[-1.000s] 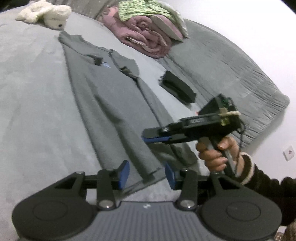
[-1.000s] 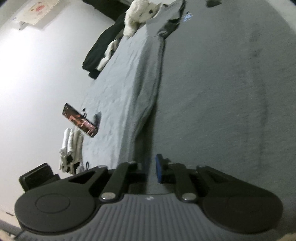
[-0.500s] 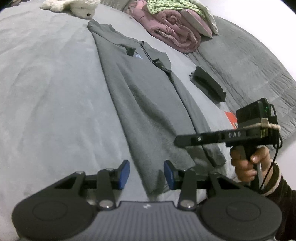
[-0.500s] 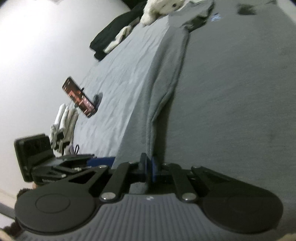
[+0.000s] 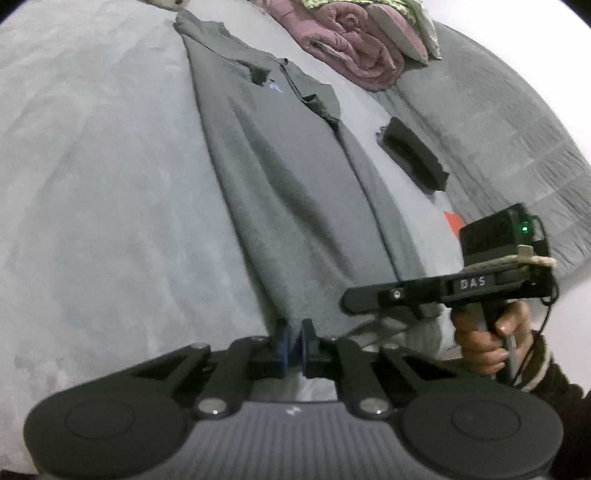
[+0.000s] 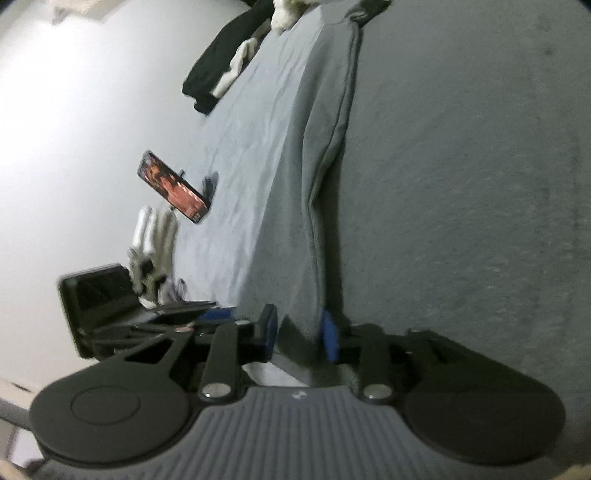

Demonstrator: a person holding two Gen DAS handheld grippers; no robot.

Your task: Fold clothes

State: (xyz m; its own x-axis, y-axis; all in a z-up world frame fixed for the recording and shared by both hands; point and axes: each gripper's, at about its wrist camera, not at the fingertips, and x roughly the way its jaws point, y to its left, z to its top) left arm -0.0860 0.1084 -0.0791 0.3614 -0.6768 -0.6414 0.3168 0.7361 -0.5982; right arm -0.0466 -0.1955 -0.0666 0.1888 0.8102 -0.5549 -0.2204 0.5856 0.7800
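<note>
A grey shirt point(image 5: 295, 192), folded lengthwise, lies along the grey bed point(image 5: 92, 203) with its collar at the far end. My left gripper point(image 5: 294, 343) is shut on the left corner of the near hem. To its right, a hand point(image 5: 487, 343) holds my right gripper point(image 5: 349, 299) at the hem's other corner. In the right wrist view the shirt point(image 6: 295, 240) runs away from me. A thick fold of its hem fills the gap in my right gripper point(image 6: 298, 334), whose jaws are opening slightly while the pads still press the cloth. The left gripper point(image 6: 218, 314) shows at the left.
A rolled pink blanket point(image 5: 351, 48) and a black folded item point(image 5: 413, 158) lie on the bed's right side. On the other side stand a phone on a holder point(image 6: 171, 188), white socks point(image 6: 151, 236) and black clothes point(image 6: 221, 62). A white plush toy point(image 6: 288, 11) lies beyond the collar.
The left gripper's jaws have gone from wide apart to closed on the hem. The right gripper closed on the hem half a second ago; its pads now stand slightly wider around thicker cloth.
</note>
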